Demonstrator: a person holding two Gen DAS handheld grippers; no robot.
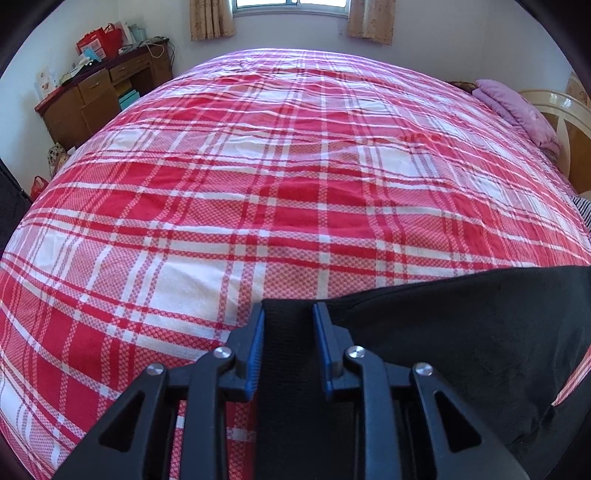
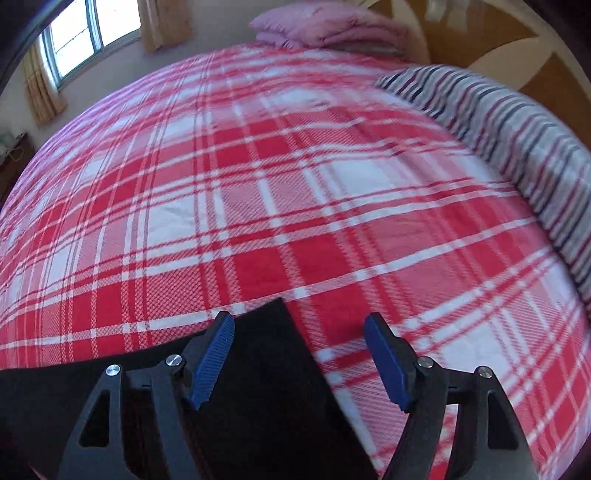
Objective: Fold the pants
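Note:
Black pants (image 1: 461, 332) lie on a bed with a red and white plaid sheet (image 1: 295, 184), at the near right of the left wrist view. My left gripper (image 1: 289, 308) is shut on a band of the black fabric at the garment's left corner, its blue pads pressing both sides. In the right wrist view a corner of the pants (image 2: 266, 387) reaches onto the sheet (image 2: 295, 184). My right gripper (image 2: 299, 315) hovers open over that corner. Its left pad is above the black cloth and its right pad is above bare sheet, neither pressing.
A folded pink quilt (image 1: 517, 110) (image 2: 317, 26) rests at the head of the bed beside a cream and wood headboard (image 1: 565, 122). A striped blanket (image 2: 517, 140) runs along the right edge. A cluttered wooden desk (image 1: 99, 92) stands by the far left wall.

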